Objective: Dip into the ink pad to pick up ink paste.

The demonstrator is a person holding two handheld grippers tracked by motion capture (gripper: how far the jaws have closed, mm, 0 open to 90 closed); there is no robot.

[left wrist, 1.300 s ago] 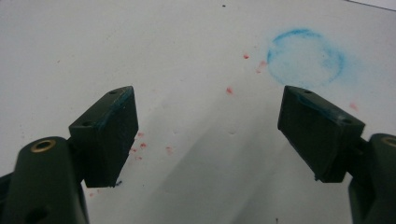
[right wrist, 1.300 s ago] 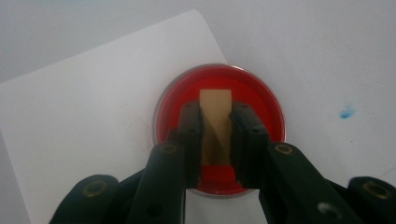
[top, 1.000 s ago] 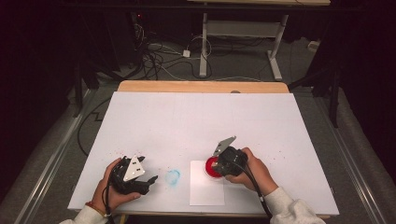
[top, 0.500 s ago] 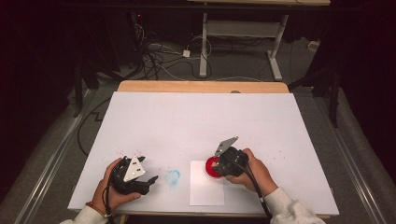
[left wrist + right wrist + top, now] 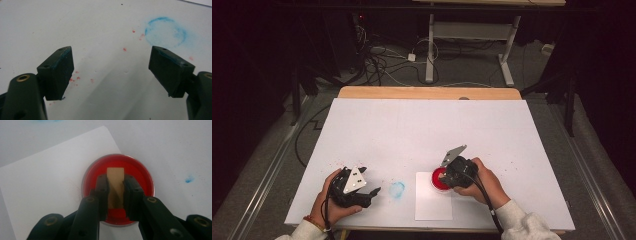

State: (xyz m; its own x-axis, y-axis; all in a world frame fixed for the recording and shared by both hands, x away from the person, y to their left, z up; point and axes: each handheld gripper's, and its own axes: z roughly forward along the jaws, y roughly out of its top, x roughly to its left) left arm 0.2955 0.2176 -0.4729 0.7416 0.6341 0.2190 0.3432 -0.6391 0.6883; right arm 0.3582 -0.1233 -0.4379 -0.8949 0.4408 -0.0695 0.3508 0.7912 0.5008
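The right tongs point(image 5: 116, 191) are clamped on a small tan wooden block point(image 5: 115, 182), held over the round red ink dish point(image 5: 140, 172), which sits on the white paper sheet point(image 5: 432, 205) at the table's point(image 5: 422, 125) six o'clock edge. The left tongs point(image 5: 111, 67), at eight o'clock, gape wide and hold nothing, beside a faint blue ring stain point(image 5: 165, 31).

Between the earlier high views and this moment, no change can be made out. The right gripper point(image 5: 116, 192) shows no shift of place and no difference in the gap of its jaws around the small wooden block point(image 5: 115, 176) over the red round dish point(image 5: 140, 172). The left gripper point(image 5: 112, 72) shows none either. The earlier views are small and distant, so a slight slip of the block between the jaws might escape notice.
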